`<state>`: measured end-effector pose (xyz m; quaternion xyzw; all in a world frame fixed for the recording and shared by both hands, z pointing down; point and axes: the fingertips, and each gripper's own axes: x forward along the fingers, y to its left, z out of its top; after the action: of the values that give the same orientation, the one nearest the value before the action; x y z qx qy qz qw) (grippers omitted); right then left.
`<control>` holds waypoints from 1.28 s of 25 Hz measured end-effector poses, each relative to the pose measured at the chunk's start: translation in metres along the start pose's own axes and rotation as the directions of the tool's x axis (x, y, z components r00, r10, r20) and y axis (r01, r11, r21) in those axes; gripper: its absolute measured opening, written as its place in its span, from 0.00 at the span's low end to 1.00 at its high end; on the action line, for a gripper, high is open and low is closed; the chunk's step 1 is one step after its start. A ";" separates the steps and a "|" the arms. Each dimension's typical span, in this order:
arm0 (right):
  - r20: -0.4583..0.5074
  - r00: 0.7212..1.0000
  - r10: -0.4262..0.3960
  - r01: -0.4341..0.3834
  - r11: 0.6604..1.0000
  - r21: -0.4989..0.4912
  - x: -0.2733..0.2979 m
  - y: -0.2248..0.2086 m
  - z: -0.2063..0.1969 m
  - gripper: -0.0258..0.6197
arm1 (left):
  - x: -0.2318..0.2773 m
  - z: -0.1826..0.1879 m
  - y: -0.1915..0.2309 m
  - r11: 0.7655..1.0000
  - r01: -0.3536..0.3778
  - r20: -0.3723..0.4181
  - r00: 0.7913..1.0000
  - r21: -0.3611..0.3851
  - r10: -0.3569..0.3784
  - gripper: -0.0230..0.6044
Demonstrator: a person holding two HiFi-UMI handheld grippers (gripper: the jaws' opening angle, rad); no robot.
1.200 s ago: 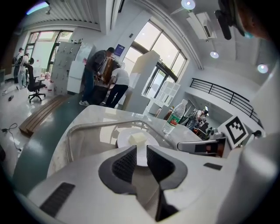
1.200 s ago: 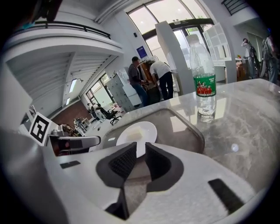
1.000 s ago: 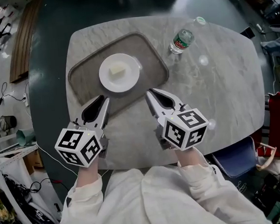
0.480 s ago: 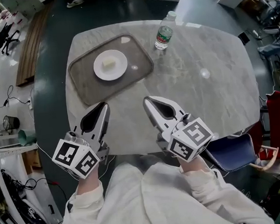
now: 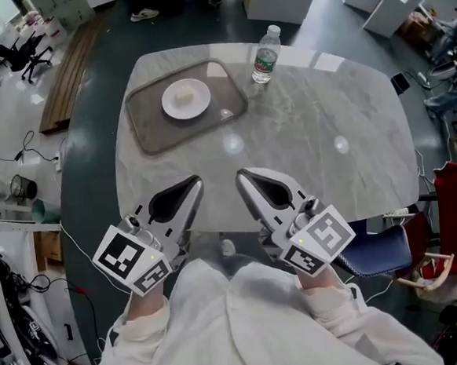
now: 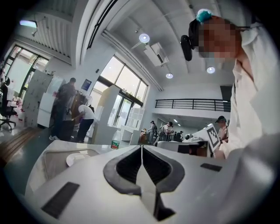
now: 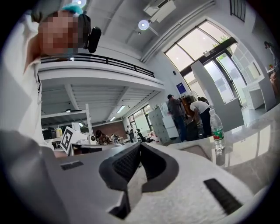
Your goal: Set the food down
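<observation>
A small pale piece of food [image 5: 183, 96] lies on a white plate [image 5: 195, 103], which rests in the grey tray [image 5: 149, 121] at the table's far left. My left gripper [image 5: 195, 182] and right gripper [image 5: 242, 175] hover side by side over the table's near edge, well short of the tray. Both are shut and hold nothing. In the left gripper view the jaws [image 6: 141, 148] meet in a closed line, with the plate [image 6: 76, 158] low at the left. The right gripper view shows its jaws [image 7: 141, 146] pressed together too.
A plastic water bottle [image 5: 264, 54] with a green label stands right of the tray; the bottle [image 7: 217, 131] also shows in the right gripper view. The marble table [image 5: 319, 131] is rounded. Several people stand in the room beyond. Shelves and cables crowd the floor at the left.
Both grippers have drawn back from the tray's near rim to the table's near edge. The tray and plate now lie farther off. Both stayed shut.
</observation>
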<state>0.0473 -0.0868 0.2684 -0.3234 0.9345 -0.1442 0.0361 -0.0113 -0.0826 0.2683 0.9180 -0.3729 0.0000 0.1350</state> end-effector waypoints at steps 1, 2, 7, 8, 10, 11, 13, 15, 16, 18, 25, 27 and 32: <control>0.003 1.000 0.007 -0.007 1.000 -0.001 -0.004 0.005 0.000 0.04 | -0.004 -0.003 -0.005 1.000 -0.005 -0.011 1.000 0.011 0.005 0.07; 0.006 1.000 0.012 -0.012 1.000 0.000 -0.007 0.010 -0.001 0.04 | -0.007 -0.007 -0.010 1.000 -0.014 -0.027 1.000 0.021 0.014 0.07; 0.003 1.000 0.020 -0.020 1.000 0.011 -0.027 0.028 -0.009 0.04 | -0.022 -0.027 -0.032 0.999 -0.029 -0.075 0.997 0.025 0.031 0.06; -0.001 1.000 0.018 -0.018 1.000 0.016 -0.031 0.029 -0.011 0.04 | -0.024 -0.029 -0.036 0.999 -0.030 -0.079 0.996 0.019 0.031 0.06; -0.010 1.000 0.011 -0.010 1.000 0.022 -0.037 0.031 -0.016 0.04 | -0.025 -0.033 -0.042 1.000 -0.027 -0.088 0.996 0.007 0.028 0.06; -0.015 1.000 0.006 -0.006 1.000 0.022 -0.040 0.032 -0.018 0.04 | -0.027 -0.035 -0.044 1.000 -0.025 -0.092 0.995 0.000 0.025 0.06; -0.021 1.000 -0.003 0.004 1.000 0.023 -0.045 0.033 -0.022 0.04 | -0.028 -0.038 -0.047 1.000 -0.018 -0.094 0.995 -0.012 0.017 0.06; -0.024 1.000 -0.016 0.017 0.999 0.040 -0.050 0.031 -0.025 0.04 | -0.029 -0.043 -0.050 1.000 -0.010 -0.097 0.995 -0.020 0.008 0.06; -0.026 0.999 -0.022 0.024 0.998 0.052 -0.051 0.030 -0.027 0.04 | -0.029 -0.045 -0.050 1.000 -0.008 -0.106 0.994 -0.023 0.005 0.06; -0.033 0.999 -0.032 0.034 0.997 0.068 -0.053 0.028 -0.028 0.04 | -0.029 -0.049 -0.051 0.999 -0.001 -0.124 0.992 -0.035 -0.003 0.06; -0.066 0.997 -0.042 0.047 0.995 0.091 -0.046 0.030 -0.034 0.04 | -0.029 -0.064 -0.053 0.994 0.031 -0.159 0.986 -0.108 -0.048 0.06; -0.078 0.996 -0.046 0.053 0.994 0.098 -0.041 0.032 -0.038 0.04 | -0.029 -0.066 -0.053 0.992 0.039 -0.179 0.982 -0.121 -0.061 0.06; -0.104 0.993 -0.054 0.065 0.992 0.105 -0.032 0.039 -0.051 0.04 | -0.029 -0.077 -0.055 0.987 0.072 -0.211 0.972 -0.143 -0.102 0.06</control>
<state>0.0414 -0.0253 0.3049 -0.3409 0.9159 -0.2119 0.0018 0.0129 -0.0059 0.3260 0.9168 -0.3143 0.0695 0.2362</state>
